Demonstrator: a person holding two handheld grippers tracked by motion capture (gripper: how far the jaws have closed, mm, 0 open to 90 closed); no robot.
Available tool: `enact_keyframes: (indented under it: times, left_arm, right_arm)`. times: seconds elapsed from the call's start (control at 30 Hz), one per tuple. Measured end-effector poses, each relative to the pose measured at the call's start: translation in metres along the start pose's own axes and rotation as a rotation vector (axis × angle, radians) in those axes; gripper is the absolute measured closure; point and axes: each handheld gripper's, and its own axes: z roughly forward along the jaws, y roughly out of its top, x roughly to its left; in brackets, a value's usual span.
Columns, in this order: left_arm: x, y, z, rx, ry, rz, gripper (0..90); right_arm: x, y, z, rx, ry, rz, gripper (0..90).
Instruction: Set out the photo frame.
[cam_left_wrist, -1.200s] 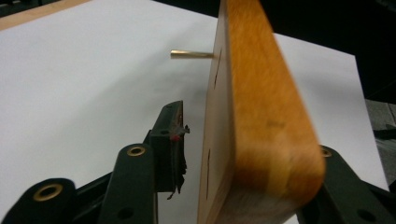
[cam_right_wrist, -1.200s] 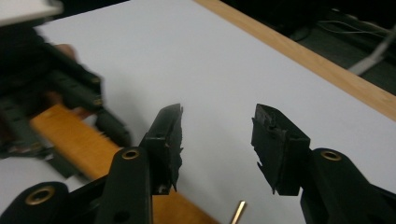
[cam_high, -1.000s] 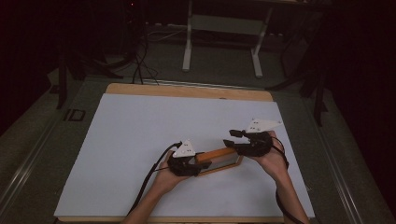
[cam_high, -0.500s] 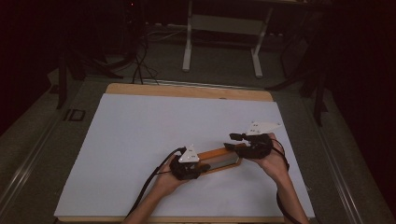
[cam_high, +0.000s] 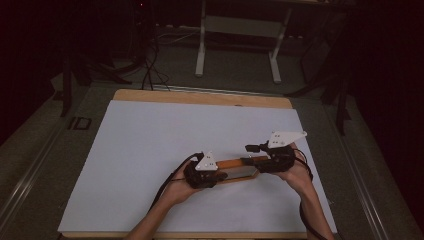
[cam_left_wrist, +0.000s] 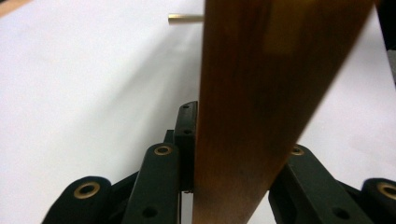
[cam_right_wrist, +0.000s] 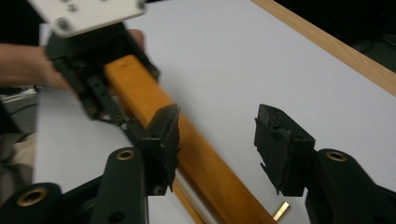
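The left gripper (cam_high: 218, 176) pinches the long orange-brown wooden bar (cam_high: 239, 163); the right gripper (cam_right_wrist: 217, 140), held level, has just been opening, jaws spread around it.

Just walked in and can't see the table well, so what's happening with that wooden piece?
A person works at a white-covered table with a gripper in each hand. The left gripper is shut on one end of an orange-brown wooden bar; its fingers have just closed on it. The right gripper is open at the other end, the bar beside one finger, not clamped.
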Motion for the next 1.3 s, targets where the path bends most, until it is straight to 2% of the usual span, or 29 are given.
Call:
enact_keyframes:
  times: [0.07, 0.23, 0.37, 0.4, 0.43, 0.6, 0.63, 0.83, 0.93, 1.13, 1.3]
  left_arm:
    - [0.002, 0.004, -0.004, -0.004, -0.005, 0.009, 72.3]
    - [0.01, 0.016, -0.017, -0.011, -0.02, 0.028, 72.6]
    - [0.014, 0.026, -0.026, 0.008, -0.028, 0.077, 72.8]
    - [0.014, 0.026, -0.026, 0.008, -0.028, 0.077, 72.8]
    - [0.015, 0.03, -0.028, 0.019, -0.035, 0.1, 72.8]
    - [0.017, 0.04, -0.033, 0.04, -0.049, 0.139, 73.1]
    - [0.018, 0.045, -0.035, 0.049, -0.055, 0.158, 73.1]
    - [0.017, 0.055, -0.04, 0.075, -0.066, 0.205, 73.3]
    - [0.017, 0.056, -0.039, 0.065, -0.07, 0.204, 72.8]
    - [0.019, 0.054, -0.04, -0.006, -0.068, 0.173, 64.4]
    - [0.027, 0.049, -0.044, -0.057, -0.063, 0.12, 56.3]
  right_arm:
    - [0.001, 0.002, -0.001, -0.008, 0.01, -0.017, 48.3]
    - [0.003, 0.005, 0.0, 0.015, 0.035, -0.057, 48.3]
    - [0.003, 0.005, 0.004, 0.033, 0.051, -0.071, 48.3]
    - [0.003, 0.005, 0.004, 0.033, 0.051, -0.071, 48.3]
    - [0.002, 0.006, 0.005, 0.038, 0.059, -0.078, 48.4]
    - [0.004, 0.01, 0.01, 0.046, 0.087, -0.115, 50.5]
    - [0.005, 0.011, 0.011, 0.048, 0.087, -0.123, 51.4]
    - [0.007, 0.014, 0.011, 0.065, 0.072, -0.175, 61.8]
    - [0.009, 0.012, 0.009, 0.062, 0.066, -0.206, 63.3]
    - [0.013, 0.008, 0.002, 0.067, 0.049, -0.247, 66.4]
    - [0.01, 0.001, -0.004, 0.06, 0.046, -0.231, 68.0]
